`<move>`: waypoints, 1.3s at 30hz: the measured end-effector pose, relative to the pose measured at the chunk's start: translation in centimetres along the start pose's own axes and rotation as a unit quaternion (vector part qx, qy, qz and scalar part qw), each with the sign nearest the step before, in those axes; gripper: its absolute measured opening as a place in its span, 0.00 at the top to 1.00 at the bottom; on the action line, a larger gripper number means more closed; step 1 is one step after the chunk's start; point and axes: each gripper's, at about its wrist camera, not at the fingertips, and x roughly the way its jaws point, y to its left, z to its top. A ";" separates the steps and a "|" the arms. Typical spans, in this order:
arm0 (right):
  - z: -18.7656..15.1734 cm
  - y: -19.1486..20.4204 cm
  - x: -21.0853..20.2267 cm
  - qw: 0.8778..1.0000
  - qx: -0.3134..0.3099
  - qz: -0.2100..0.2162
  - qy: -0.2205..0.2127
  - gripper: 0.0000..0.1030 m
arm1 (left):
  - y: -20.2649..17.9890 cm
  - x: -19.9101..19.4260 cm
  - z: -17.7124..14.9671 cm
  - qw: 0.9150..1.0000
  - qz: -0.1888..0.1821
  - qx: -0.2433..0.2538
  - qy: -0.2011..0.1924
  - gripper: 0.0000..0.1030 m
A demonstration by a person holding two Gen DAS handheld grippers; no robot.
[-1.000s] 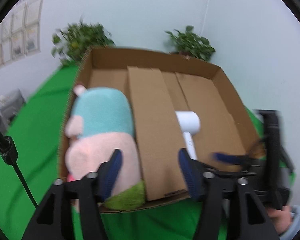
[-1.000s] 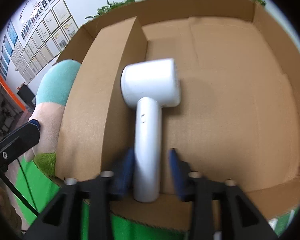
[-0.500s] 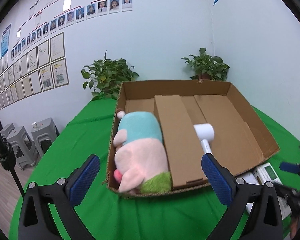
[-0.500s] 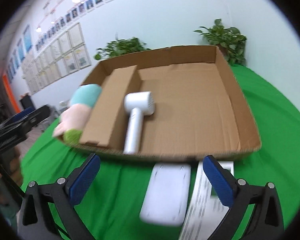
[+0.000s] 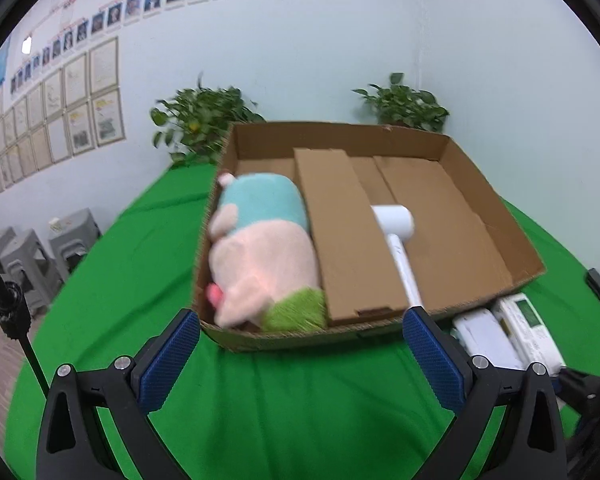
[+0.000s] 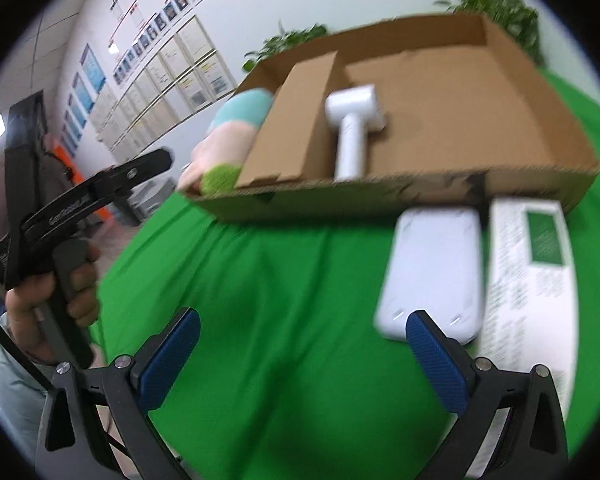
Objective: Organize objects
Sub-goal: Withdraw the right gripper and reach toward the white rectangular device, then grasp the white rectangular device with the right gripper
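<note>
A shallow cardboard box (image 5: 516,276) (image 6: 540,184) lies on the green table. In its left section rests a pink and teal plush toy (image 5: 260,248) (image 6: 224,136). A white hair dryer (image 5: 396,228) (image 6: 354,128) lies in the middle, beside a cardboard divider (image 5: 340,232). In front of the box lie a flat white case (image 6: 432,268) (image 5: 484,336) and a white and green carton (image 6: 532,280) (image 5: 528,328). My left gripper (image 5: 300,344) is open, back from the box's front wall. My right gripper (image 6: 304,340) is open over bare cloth, its right finger next to the white case.
Two potted plants (image 5: 204,120) (image 5: 404,104) stand behind the box against the wall. Grey stools (image 5: 32,252) stand off the table's left edge. In the right wrist view a hand (image 6: 48,292) holds the left gripper's handle at far left. Green cloth (image 5: 300,400) spreads in front.
Both grippers let go, the left of the plush toy, the right of the hair dryer's handle, opened wide and drew back out of the box. The right view swung toward the white case.
</note>
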 end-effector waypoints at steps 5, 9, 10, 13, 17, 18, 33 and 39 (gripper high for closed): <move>-0.8 0.1 0.8 0.997 -0.034 -0.060 0.016 0.01 | -1.1 0.7 -0.9 1.000 -0.028 -0.001 0.014 0.01; -0.4 -1.1 0.8 0.994 -0.042 -0.096 0.019 0.01 | -2.2 1.1 -1.4 0.999 -0.048 0.002 0.025 0.01; -0.3 -1.4 0.9 0.993 -0.045 -0.108 0.021 0.01 | -2.3 1.2 -1.5 0.998 -0.052 0.002 0.026 0.01; 0.3 -2.2 1.3 0.990 -0.044 -0.129 0.028 0.01 | -2.9 1.6 -1.7 0.997 -0.071 0.001 0.032 0.01; 1.2 -2.1 2.2 0.988 -0.043 -0.147 0.033 0.01 | -3.4 2.2 -1.9 0.995 -0.092 -0.003 0.039 0.01; 1.3 -2.1 2.4 0.987 -0.045 -0.152 0.034 0.01 | -3.4 2.4 -1.9 0.994 -0.100 -0.005 0.043 0.01; 0.1 -1.6 1.9 0.986 -0.044 -0.151 0.049 0.34 | -3.3 3.4 -3.3 0.982 -0.164 -0.046 0.082 0.03; -1.0 1.3 1.3 0.988 -0.087 -0.117 0.052 0.27 | -2.7 2.7 -4.2 0.975 -0.189 -0.076 0.092 0.03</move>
